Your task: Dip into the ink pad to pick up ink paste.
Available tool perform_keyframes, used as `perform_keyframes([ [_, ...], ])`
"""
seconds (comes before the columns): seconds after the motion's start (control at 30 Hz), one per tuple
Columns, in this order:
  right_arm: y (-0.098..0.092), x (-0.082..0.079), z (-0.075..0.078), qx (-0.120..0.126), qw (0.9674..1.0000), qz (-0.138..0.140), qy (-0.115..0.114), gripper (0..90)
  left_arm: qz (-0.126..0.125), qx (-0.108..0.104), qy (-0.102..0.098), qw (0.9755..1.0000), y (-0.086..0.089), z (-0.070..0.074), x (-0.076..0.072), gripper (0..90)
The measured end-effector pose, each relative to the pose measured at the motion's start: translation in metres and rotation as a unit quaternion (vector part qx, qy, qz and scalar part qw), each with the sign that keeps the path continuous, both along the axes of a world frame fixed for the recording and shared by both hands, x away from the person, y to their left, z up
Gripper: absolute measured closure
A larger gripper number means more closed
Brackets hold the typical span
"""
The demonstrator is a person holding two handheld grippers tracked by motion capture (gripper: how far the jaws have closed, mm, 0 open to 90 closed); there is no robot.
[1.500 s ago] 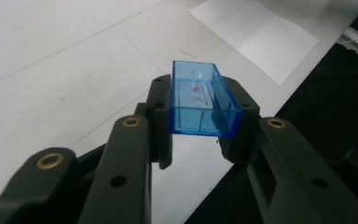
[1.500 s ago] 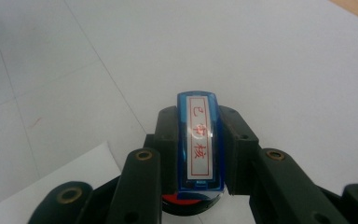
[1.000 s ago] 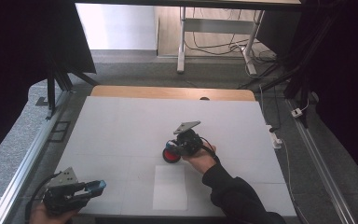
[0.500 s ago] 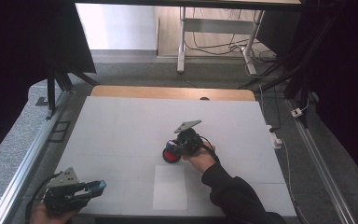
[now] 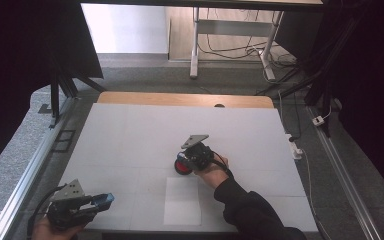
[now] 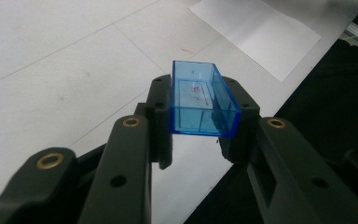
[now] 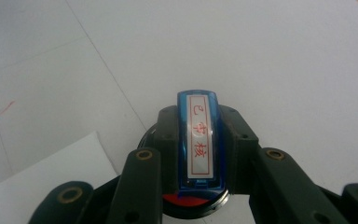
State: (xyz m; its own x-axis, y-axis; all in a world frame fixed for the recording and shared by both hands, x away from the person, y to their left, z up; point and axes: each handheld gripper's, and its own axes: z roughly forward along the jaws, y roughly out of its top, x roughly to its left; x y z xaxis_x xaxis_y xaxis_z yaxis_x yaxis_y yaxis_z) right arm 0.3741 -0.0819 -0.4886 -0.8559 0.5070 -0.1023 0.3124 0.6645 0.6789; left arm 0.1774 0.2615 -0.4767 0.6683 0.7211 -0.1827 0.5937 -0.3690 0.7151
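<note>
**Stamp on the ink pad, cap held aside**

Our right tool (image 5: 189, 162) is closed on a blue plastic stamp with a white label of red characters (image 7: 200, 140), its jaws pressing the two long sides. The stamp stands over a round black ink pad with a red centre (image 5: 182, 166), which sits near the middle of the table; in the right gripper view the red pad shows just under the stamp's lower end, though we cannot tell whether the two are touching. Our left tool (image 5: 87, 204) rests at the near left corner, its jaws clamped on a clear blue rectangular plastic cap (image 6: 203, 100), open end away from us, held just above the surface.

We judge the work to be partway through: the cap is off and parked in the left tool, and the stamp is at the inking stage. Pressing a mark onto the white sheet of paper (image 5: 182, 200), which lies just near of the pad, looks not yet done, as the sheet appears blank. Recapping would follow.

The white table (image 5: 130, 135) is marked with faint grid lines and a small red tick, with a wooden edge at the far side. Beyond it we see grey carpet, metal table legs, loose cables, and dark curtains left and right.
</note>
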Motion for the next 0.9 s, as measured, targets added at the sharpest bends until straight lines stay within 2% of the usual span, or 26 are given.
perform_keyframes([
  [0.33, -0.014, 0.012, -0.004, 0.056, 0.9974, -0.007, 0.044, 71.5, -0.001, 0.001, -0.001, 1.0, 0.0, 0.0, 0.0, 67.5],
  [0.67, -0.013, 0.015, -0.001, 0.045, 0.9976, 0.003, 0.052, 71.0, 0.0, -0.004, 0.0, 1.0, 0.001, 0.0, 0.0, 67.6],
  [0.9, -0.011, 0.014, 0.001, 0.036, 0.9984, 0.006, 0.044, 70.9, 0.003, -0.005, -0.002, 1.0, 0.001, 0.0, -0.001, 67.6],
])
